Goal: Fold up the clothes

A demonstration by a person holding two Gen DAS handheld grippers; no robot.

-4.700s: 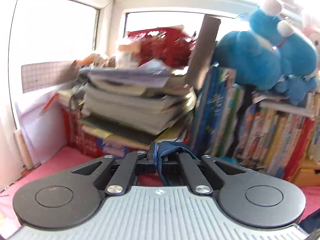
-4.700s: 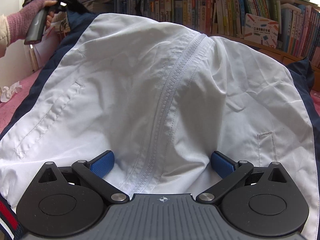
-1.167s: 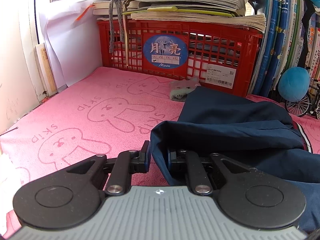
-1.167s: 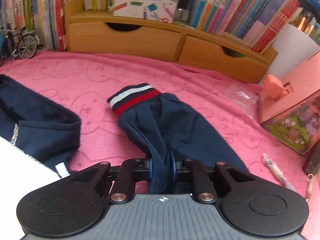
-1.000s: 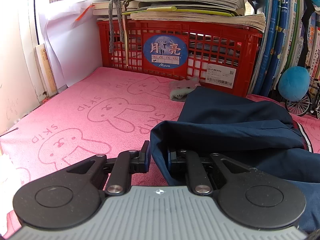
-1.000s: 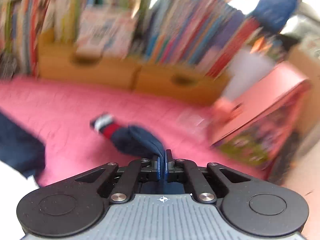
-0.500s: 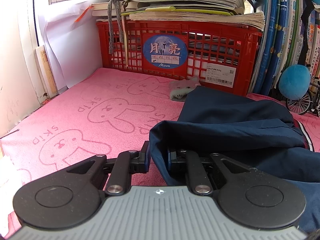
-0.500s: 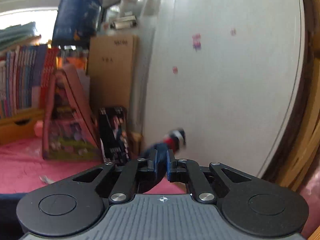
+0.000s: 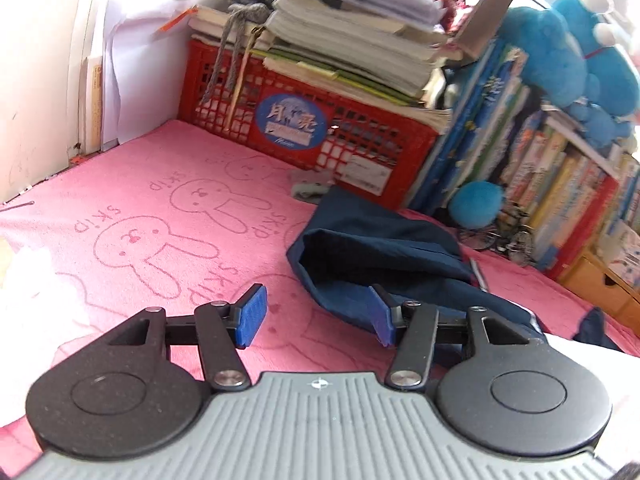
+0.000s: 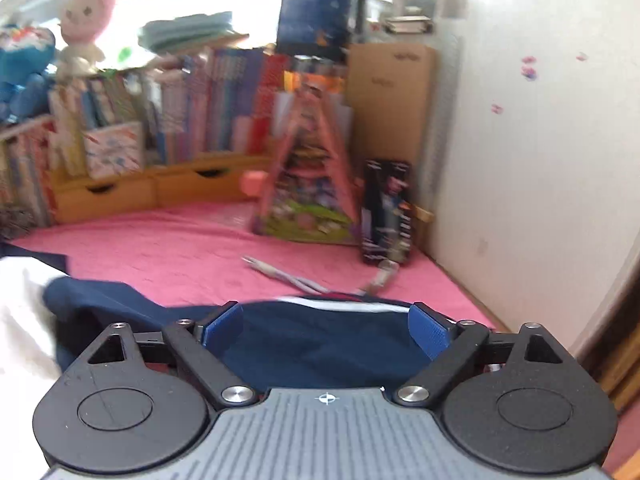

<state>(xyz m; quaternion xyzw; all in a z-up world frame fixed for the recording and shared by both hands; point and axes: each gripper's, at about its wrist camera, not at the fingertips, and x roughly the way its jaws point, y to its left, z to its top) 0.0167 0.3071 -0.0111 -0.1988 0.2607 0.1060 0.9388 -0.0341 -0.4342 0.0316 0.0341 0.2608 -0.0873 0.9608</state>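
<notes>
- Left gripper (image 9: 318, 316) is gaping wide, gripping nothing.
- Right gripper (image 10: 326, 330) is likewise spread wide, empty.
- Navy jacket (image 9: 372, 256) is lying crumpled on the pink blanket (image 9: 160, 208), near the red crate (image 9: 304, 128).

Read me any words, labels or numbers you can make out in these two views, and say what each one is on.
"SKIP": printed several times beside the bunny drawings on the pink blanket.
Round blue sticker on the red crate: blurred, unreadable.
White barcode label on the crate: too small.
Book spines, left view: too small.
Right view: cardboard box, dark box and books all blurred.
</notes>
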